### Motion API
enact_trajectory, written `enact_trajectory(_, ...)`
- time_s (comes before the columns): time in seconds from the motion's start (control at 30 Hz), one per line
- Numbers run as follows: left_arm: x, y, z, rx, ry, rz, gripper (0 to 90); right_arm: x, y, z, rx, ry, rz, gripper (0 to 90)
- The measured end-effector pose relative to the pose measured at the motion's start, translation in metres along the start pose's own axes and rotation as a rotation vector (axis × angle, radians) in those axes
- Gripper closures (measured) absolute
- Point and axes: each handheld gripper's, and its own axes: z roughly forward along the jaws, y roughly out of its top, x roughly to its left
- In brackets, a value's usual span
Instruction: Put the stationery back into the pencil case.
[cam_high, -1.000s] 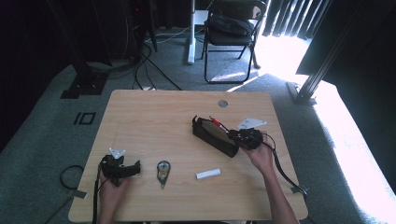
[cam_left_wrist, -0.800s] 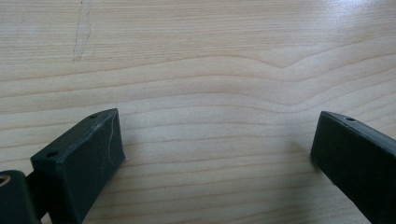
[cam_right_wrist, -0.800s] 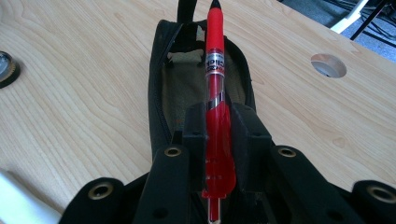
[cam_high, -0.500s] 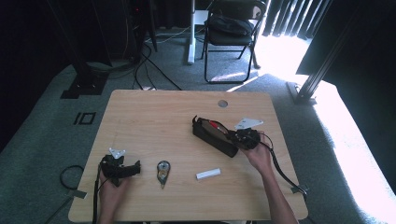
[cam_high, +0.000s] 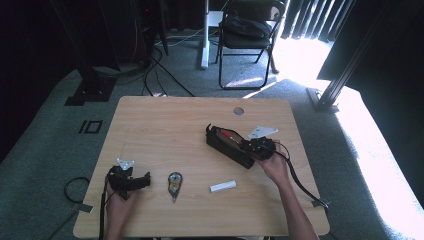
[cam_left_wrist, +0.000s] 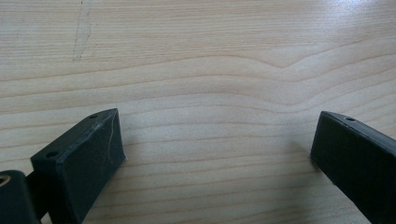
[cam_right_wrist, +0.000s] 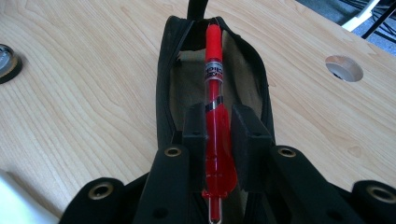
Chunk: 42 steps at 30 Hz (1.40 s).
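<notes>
Table (cam_high: 165, 125); case (cam_high: 227, 145), tape measure (cam_high: 174, 182), white bar (cam_high: 222, 186).

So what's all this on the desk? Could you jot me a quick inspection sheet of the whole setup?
Surface: wooden table with a round hole.
Job's things: red pen over an open black pencil case.
Clutter: white eraser, small round tool, white paper.
Grippers: right gripper shut on the pen; left gripper open, nothing between.
Cables: floor cables.
Surroundings: folding chair, grey carpet.
</notes>
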Motion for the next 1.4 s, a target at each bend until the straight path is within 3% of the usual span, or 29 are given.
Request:
enact_trajectory(0.37,0.0,0.0,0.0,0.0,0.0,0.0,2.6,-0.001,0.001,0.009,0.028,0.0,0.009,76.5)
enact_trajectory(0.77,0.0,0.0,0.0,0.0,0.0,0.0,2.6,-0.002,0.001,0.009,0.018,-0.018,0.015,73.2)
enact_trajectory(1.4,0.0,0.0,0.0,0.0,0.0,0.0,2.6,0.002,0.0,-0.007,-0.014,-0.015,0.011,65.0)
